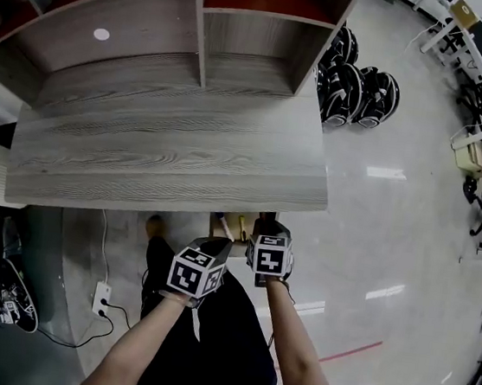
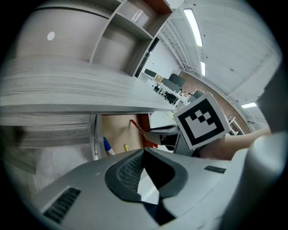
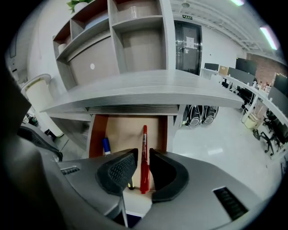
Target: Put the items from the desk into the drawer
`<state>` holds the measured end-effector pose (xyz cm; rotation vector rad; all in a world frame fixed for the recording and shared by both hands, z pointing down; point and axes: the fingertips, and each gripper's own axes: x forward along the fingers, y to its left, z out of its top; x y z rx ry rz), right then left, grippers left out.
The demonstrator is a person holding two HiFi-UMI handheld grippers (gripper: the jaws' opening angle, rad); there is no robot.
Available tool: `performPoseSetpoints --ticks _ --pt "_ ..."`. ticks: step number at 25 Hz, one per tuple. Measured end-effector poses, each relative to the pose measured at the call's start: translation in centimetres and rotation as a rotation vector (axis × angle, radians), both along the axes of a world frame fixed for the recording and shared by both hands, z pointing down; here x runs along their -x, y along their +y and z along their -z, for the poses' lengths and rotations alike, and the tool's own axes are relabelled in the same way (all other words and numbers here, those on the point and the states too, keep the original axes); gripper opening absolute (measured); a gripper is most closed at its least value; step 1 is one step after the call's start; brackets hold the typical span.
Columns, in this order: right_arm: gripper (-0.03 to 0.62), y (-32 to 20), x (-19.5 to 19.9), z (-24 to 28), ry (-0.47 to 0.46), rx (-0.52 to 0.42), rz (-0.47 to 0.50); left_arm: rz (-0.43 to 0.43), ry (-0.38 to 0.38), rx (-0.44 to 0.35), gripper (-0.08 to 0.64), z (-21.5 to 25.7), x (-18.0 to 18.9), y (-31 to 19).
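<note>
**Q:** Head view first: what takes up the most room?

**A:** A grey wood-grain desk (image 1: 167, 152) with a shelf unit (image 1: 260, 33) behind it. Black wheeled boards (image 1: 355, 84) stand on the floor to its right.

**Q:** What is in the way?

**A:** The desk's front edge overhangs an open drawer (image 3: 123, 132).

**Q:** And the grippers?

**A:** The right gripper (image 3: 143, 155) clamps a red pen (image 3: 144, 134) that points into the drawer. Just beside it, the left gripper (image 2: 143, 152) is closed on nothing. A blue marker (image 3: 106, 146) lies inside the drawer by its left wall.
</note>
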<state>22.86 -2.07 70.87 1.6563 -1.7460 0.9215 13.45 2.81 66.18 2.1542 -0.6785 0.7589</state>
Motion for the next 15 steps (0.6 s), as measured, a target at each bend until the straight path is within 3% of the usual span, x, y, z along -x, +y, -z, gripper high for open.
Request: performPoseSetpoints --ticks 3,15 --pt "0.117 -0.1 0.0 0.1 -0.022 -0.007 0.012 -0.003 -0.005 0.000 0.017 -0.1 0.0 0.0" --pt "0.120 0.9 0.0 0.1 -0.057 -0.005 -0.017 -0.013 -0.004 0.001 0.017 0.1 -0.5 -0.2"
